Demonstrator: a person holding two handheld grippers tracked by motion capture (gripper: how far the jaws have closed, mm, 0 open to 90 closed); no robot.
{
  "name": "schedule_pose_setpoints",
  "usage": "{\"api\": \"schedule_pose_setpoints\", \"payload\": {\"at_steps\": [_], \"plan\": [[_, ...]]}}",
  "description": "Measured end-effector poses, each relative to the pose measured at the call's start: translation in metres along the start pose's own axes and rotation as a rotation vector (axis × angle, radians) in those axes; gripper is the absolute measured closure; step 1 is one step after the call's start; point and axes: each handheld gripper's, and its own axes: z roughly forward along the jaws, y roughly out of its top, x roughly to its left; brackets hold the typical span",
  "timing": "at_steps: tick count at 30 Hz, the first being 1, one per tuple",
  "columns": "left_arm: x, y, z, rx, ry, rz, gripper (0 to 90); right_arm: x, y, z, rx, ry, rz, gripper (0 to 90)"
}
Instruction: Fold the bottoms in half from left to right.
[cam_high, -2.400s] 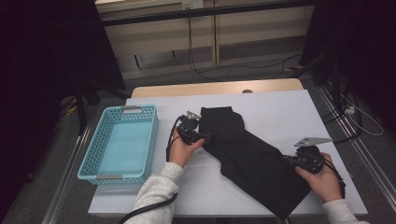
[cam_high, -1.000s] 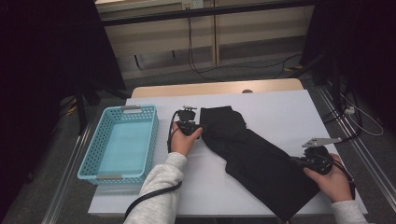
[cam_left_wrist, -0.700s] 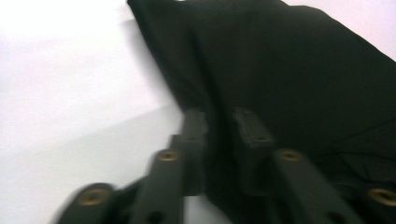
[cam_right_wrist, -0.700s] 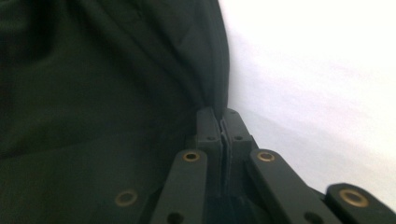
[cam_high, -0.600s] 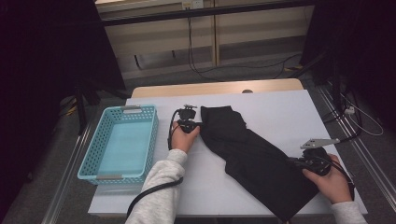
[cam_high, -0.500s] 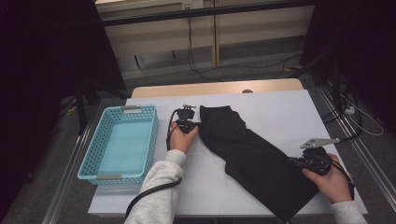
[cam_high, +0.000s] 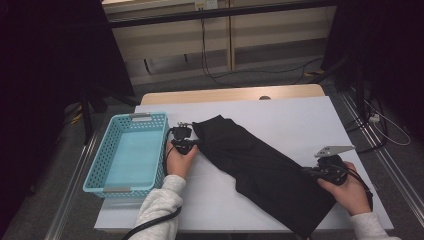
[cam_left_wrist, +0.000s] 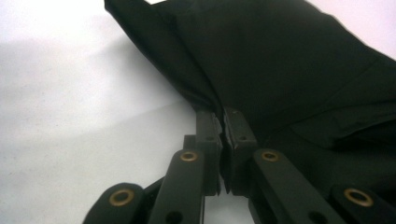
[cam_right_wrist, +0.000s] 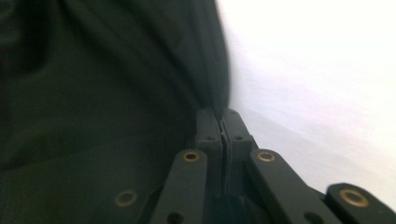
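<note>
My left gripper (cam_left_wrist: 220, 122) just closed, pinching the black cloth (cam_high: 260, 167) edge; my right gripper (cam_right_wrist: 219, 121) pinches the lower-right edge (thin bites). Pulling hard could slip it free.

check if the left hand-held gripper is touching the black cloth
Touching. The left gripper view shows the left hand-held gripper with jaws closed on the black cloth's edge.

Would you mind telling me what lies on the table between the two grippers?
In the high view, the black cloth spans the whole stretch: the left gripper pinches its far-left edge, and the right gripper pinches its near-right edge.
</note>
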Motion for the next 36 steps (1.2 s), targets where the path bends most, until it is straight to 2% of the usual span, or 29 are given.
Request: {"api": "schedule_pose_setpoints", "payload": {"at_steps": [2, 3, 6, 7, 8, 9, 10, 14, 17, 19, 21, 24, 26, 27, 29, 33, 36], "plan": [[0.000, 0.002, 0.000, -0.015, 0.007, 0.010, 74.0, -0.004, 0.000, -0.004, 0.003, -0.005, 0.005, 88.3], [0.000, 0.004, 0.000, -0.023, 0.009, 0.022, 66.6, -0.008, 0.000, -0.005, -0.002, -0.011, 0.012, 88.3], [0.000, 0.009, 0.005, -0.026, 0.009, 0.009, 47.3, -0.018, -0.003, -0.005, 0.009, -0.025, 0.039, 88.2], [0.000, 0.011, 0.007, -0.030, 0.020, 0.015, 41.1, -0.019, -0.003, -0.003, 0.010, -0.026, 0.038, 88.2], [0.001, 0.013, 0.009, -0.032, 0.033, 0.041, 38.6, -0.020, -0.003, -0.003, 0.012, -0.026, 0.038, 88.1], [0.001, 0.014, 0.012, -0.039, 0.038, 0.060, 39.9, -0.020, -0.003, -0.002, 0.011, -0.028, 0.037, 88.1], [0.001, 0.016, 0.015, -0.041, 0.025, 0.072, 39.8, -0.020, -0.003, -0.002, 0.012, -0.029, 0.033, 88.1], [0.004, 0.021, 0.026, -0.007, 0.051, 0.105, 46.5, -0.021, -0.003, -0.002, -0.001, -0.026, 0.036, 87.8], [0.004, 0.024, 0.031, -0.008, 0.075, 0.141, 48.5, -0.021, -0.004, -0.002, -0.006, -0.021, 0.036, 87.8], [0.007, 0.026, 0.035, -0.008, 0.078, 0.137, 51.8, -0.020, -0.004, -0.002, -0.006, -0.018, 0.041, 87.8], [0.008, 0.029, 0.036, 0.007, 0.068, 0.136, 63.8, -0.021, -0.005, -0.002, -0.013, -0.015, 0.042, 87.7], [0.006, 0.033, 0.037, 0.038, 0.047, 0.131, 70.2, -0.021, -0.005, -0.003, -0.017, -0.010, 0.037, 87.8], [0.005, 0.034, 0.037, 0.052, 0.026, 0.123, 78.4, -0.021, -0.005, -0.003, -0.019, -0.011, 0.036, 87.8], [0.004, 0.034, 0.037, 0.051, 0.028, 0.127, 81.1, -0.021, -0.004, -0.003, -0.016, -0.012, 0.037, 87.8], [0.002, 0.034, 0.037, 0.054, 0.035, 0.134, 83.5, -0.021, -0.004, -0.003, -0.015, -0.014, 0.036, 87.9], [0.003, 0.035, 0.031, 0.071, 0.057, 0.108, 85.4, -0.020, -0.005, -0.004, -0.015, -0.013, 0.041, 87.9], [0.009, 0.036, 0.023, 0.056, 0.058, 0.075, 85.7, -0.021, -0.005, -0.005, -0.022, -0.012, 0.041, 87.9]]}}
